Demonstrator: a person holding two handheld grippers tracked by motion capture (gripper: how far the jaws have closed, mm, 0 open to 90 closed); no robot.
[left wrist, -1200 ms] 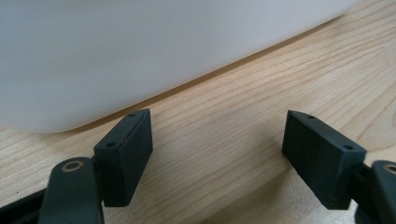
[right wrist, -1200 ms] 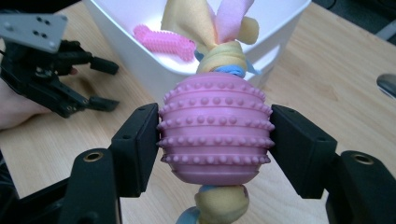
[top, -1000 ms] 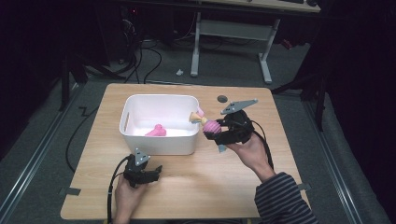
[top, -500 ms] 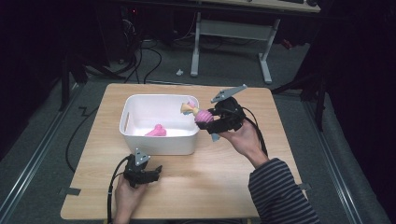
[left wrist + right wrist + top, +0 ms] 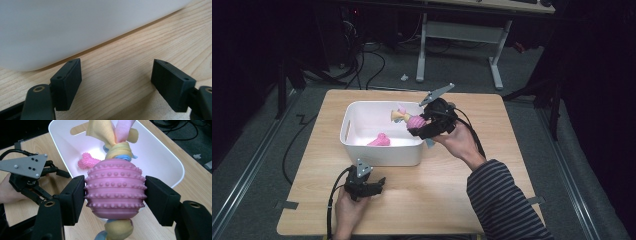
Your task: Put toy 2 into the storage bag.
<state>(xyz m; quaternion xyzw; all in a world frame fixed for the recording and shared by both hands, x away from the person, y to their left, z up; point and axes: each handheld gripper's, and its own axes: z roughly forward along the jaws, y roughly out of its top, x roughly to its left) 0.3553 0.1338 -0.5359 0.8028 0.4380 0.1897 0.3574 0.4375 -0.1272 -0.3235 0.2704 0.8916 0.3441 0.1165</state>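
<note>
1. White tub [image 5: 382, 150] sits on the wooden table [image 5: 472, 185], a pink bone toy [image 5: 379, 141] inside.
2. Right gripper [image 5: 114, 195] clamps a pink ball toy [image 5: 115, 188] over the tub's 3 o'clock rim.
3. Left gripper [image 5: 116, 80], jaws apart, rests at the tub's 6 o'clock.

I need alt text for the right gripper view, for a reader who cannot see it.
The right claw is shut on a pink studded ball with knotted cloth through it, held above a white bin. A small pink toy lies in the bin; the left claw rests on the table beyond.
</note>
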